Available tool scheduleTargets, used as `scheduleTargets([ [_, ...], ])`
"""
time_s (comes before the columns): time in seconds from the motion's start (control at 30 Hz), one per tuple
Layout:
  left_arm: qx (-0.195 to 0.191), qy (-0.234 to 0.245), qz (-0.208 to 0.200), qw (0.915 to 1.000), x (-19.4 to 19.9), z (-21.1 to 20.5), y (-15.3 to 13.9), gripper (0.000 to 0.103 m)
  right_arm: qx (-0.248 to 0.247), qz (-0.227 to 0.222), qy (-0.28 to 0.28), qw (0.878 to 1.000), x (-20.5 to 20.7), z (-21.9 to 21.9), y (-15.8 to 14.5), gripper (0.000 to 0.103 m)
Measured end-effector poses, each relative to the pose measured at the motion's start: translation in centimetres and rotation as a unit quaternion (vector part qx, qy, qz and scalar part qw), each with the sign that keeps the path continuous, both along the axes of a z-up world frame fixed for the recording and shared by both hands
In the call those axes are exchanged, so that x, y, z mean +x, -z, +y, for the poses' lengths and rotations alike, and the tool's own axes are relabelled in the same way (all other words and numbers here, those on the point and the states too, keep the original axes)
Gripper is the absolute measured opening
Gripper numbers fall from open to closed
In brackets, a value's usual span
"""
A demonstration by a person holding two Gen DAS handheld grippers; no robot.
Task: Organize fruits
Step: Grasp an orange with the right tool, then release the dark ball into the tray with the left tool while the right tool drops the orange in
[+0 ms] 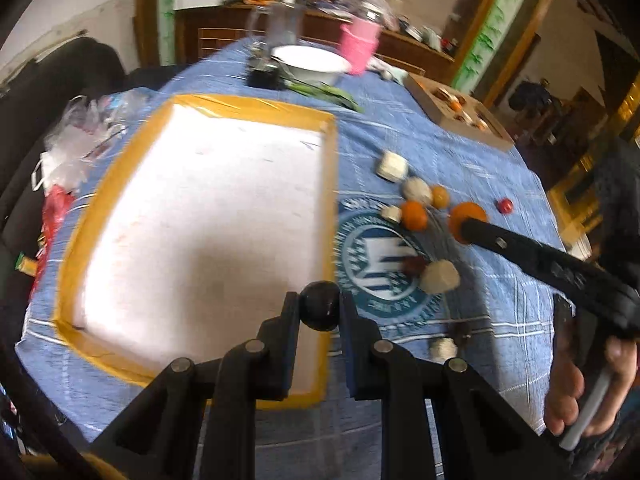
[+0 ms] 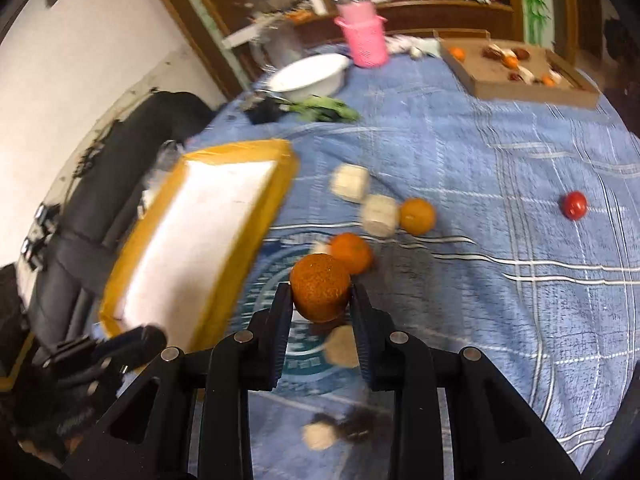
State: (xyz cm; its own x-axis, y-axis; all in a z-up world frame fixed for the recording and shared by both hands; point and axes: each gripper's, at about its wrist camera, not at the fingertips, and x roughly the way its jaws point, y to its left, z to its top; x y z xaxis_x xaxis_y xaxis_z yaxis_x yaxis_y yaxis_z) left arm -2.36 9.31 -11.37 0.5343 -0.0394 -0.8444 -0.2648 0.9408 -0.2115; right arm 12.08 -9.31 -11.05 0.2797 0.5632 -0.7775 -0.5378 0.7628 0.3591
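Note:
My left gripper (image 1: pixel 320 300) is shut on a dark round fruit (image 1: pixel 320 308), held above the near corner of the white tray with a yellow taped rim (image 1: pixel 256 108). My right gripper (image 2: pixel 320 294) is shut on an orange (image 2: pixel 320 290), lifted over the blue tablecloth just right of the tray (image 2: pixel 240 148). The left wrist view shows that same orange (image 1: pixel 468 214) at the tip of the right gripper's fingers (image 1: pixel 492 240). On the cloth lie two more oranges (image 2: pixel 352 254) (image 2: pixel 417 216), a red fruit (image 2: pixel 575 205) and several white foam-wrapped pieces (image 2: pixel 350 182).
A cardboard box (image 2: pixel 532 96) with several fruits sits at the far right. A pink basket (image 2: pixel 366 38), a white bowl (image 2: pixel 308 84) and green leaves (image 2: pixel 324 108) stand at the back. Plastic bags (image 1: pixel 76 148) lie left of the tray. A hand (image 1: pixel 580 380) grips the right handle.

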Motion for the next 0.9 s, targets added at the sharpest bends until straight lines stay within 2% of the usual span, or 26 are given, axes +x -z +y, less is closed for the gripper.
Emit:
scheduleTargets([
  [0.2, 0.007, -0.040, -0.002, 0.9992, -1.7, 3.4, -0.1, 0.021, 0.006, -0.001, -0.066, 0.998, -3.5, 4.6, -0.9, 0.028],
  [0.4, 0.010, -0.060, 0.008, 0.9981, -2.6, 6.1, 0.9, 0.021, -0.007, 0.007, -0.109, 0.994, -6.4, 8.9, 0.0, 0.028],
  [0.63, 0.002, -0.052, 0.032, 0.9982, -2.5, 7.6, 3.5, 0.021, -0.036, 0.021, -0.143, 0.989, -7.4, 13.8, 2.6, 0.027],
  [0.9, 0.014, -0.044, 0.053, 0.9975, -2.1, 8.3, 5.4, 0.021, -0.075, 0.030, -0.150, 0.985, -7.3, 15.9, 4.9, 0.027],
])
